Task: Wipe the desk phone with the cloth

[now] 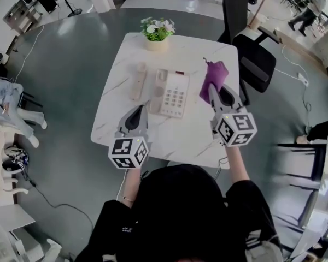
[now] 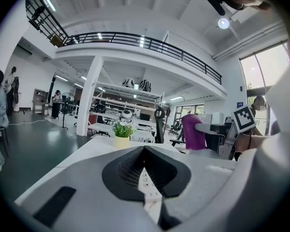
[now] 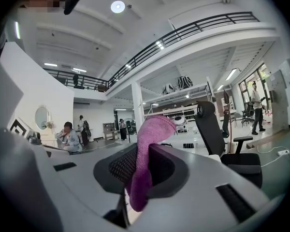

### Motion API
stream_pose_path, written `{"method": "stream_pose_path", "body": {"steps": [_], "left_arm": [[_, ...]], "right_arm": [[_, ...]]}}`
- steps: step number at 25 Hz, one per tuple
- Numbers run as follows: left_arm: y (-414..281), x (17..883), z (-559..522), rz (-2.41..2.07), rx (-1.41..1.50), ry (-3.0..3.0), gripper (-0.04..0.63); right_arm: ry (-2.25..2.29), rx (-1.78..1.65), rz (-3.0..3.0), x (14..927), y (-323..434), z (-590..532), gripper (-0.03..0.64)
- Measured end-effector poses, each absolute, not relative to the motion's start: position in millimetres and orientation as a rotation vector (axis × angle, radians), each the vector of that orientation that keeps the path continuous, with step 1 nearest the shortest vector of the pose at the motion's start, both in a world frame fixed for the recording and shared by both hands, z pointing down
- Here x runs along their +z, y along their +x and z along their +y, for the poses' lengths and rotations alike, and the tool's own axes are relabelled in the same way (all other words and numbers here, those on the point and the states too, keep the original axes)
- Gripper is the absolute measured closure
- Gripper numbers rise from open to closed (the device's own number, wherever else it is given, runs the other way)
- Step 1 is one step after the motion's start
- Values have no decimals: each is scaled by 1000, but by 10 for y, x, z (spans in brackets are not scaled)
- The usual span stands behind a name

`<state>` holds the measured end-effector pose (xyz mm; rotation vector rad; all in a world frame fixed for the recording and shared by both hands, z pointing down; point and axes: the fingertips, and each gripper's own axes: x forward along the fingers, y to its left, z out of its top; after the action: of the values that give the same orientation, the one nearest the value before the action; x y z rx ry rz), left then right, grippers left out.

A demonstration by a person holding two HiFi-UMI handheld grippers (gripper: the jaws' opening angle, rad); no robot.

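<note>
The cream desk phone (image 1: pixel 172 94) lies in the middle of the white marble table (image 1: pixel 115 119). Its handset (image 1: pixel 138 81) lies off the cradle on the table, to the phone's left. My right gripper (image 1: pixel 213 91) is shut on a purple cloth (image 1: pixel 213 76) and holds it above the table just right of the phone. In the right gripper view the cloth (image 3: pixel 146 163) sticks up and hangs down between the jaws of that gripper (image 3: pixel 144 151). My left gripper (image 1: pixel 140 112) hovers at the phone's near left corner, shut and holding nothing. The phone keypad (image 2: pixel 147 183) shows just beyond the left gripper (image 2: pixel 145 150).
A potted plant (image 1: pixel 157 33) stands at the table's far edge. A black office chair (image 1: pixel 254 59) is at the far right of the table. Other desks and people are around the room, well away from the table.
</note>
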<state>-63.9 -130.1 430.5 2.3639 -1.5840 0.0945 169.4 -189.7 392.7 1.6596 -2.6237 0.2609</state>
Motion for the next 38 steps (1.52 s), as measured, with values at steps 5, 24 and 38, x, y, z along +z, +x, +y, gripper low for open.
{"method": "stream_pose_path", "body": {"steps": [5,24,38], "left_arm": [[-580,4455,-1444,-1555,130,2340,598],[-545,5077,-1940,-1371,192,2228,598],[-575,5281,-2063,-1352,224,2191,598]], "right_arm": [[1642,265,-2591,4055,1681,-2133,580],[1481,-11,-2279,4771,1376,-3057,580],[1184,-325,-2055,5337,1115,-3394,580]]}}
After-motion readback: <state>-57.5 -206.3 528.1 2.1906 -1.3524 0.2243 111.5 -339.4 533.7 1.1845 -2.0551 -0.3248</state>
